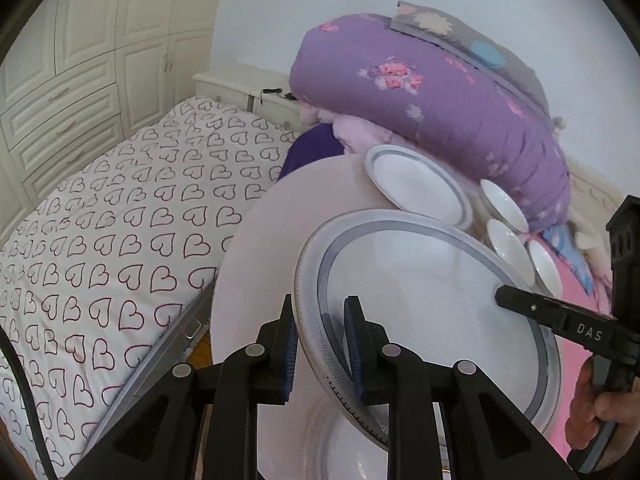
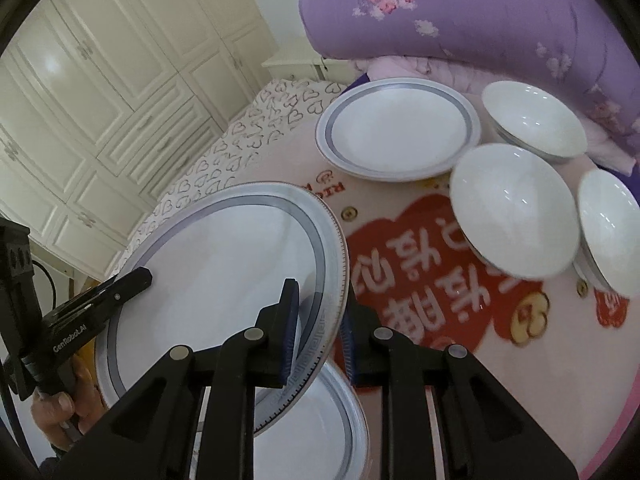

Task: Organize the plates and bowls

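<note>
- Left wrist view: the left gripper [image 1: 322, 340] is seen clamped on the near rim of a large grey-banded plate [image 1: 424, 296], one pad on either face.
- The plate is held tilted, raised clear of the pink table [image 1: 280, 232]; a second large plate [image 1: 348, 448] is seen on the table directly beneath.
- The opposite rim is gripped by the right gripper [image 1: 504, 294], a hand [image 1: 596, 412] being visible on its handle.
- A smaller plate [image 1: 416, 184] and three white bowls [image 1: 506, 242] are placed beyond, near purple bedding [image 1: 440, 92].
- Right wrist view: the right gripper [image 2: 320, 332] is clenched on the same plate [image 2: 216, 264] at its rim.
- The left gripper [image 2: 140, 276] is seen pinching the far edge.
- The lower plate [image 2: 320, 432] is partly covered; the small plate [image 2: 396, 128] and bowls [image 2: 512, 208] are set apart on the table [image 2: 540, 380].
</note>
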Demonstrator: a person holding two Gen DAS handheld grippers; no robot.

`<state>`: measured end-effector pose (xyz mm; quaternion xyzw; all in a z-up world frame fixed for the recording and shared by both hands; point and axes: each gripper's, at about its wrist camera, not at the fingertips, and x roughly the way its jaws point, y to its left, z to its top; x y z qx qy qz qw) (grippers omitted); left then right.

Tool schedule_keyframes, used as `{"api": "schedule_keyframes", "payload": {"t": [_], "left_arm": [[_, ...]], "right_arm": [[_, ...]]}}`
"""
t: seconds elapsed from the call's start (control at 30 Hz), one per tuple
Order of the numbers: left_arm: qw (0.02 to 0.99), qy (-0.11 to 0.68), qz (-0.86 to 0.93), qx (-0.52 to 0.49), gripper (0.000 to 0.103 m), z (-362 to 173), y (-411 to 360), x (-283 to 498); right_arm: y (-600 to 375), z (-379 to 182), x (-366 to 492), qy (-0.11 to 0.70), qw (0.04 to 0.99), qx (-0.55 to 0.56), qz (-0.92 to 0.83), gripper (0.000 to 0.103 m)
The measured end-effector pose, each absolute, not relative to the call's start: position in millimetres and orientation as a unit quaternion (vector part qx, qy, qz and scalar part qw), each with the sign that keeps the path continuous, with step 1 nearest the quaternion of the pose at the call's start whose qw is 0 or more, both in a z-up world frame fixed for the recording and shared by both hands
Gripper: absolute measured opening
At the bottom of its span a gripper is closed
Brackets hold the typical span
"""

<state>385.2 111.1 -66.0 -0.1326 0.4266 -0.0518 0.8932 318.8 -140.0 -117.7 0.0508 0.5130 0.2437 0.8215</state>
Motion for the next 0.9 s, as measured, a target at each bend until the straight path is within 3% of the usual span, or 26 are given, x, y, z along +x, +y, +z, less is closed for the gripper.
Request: {"api": "schedule_keyframes", "payload": {"t": [0.47, 0.9], "left_arm": [[0.899, 0.419, -0.039, -0.122, 0.018, -57, 95, 298], [0.891, 0.443, -0.026, -0.098, 0.020, -81, 70, 298]], "right_arm": [[-158, -119, 258, 0.500, 0.824, 0.041, 0.262, 0.020], [-167, -153, 238, 0.516, 0.813, 0.037, 0.267, 0.020]]}}
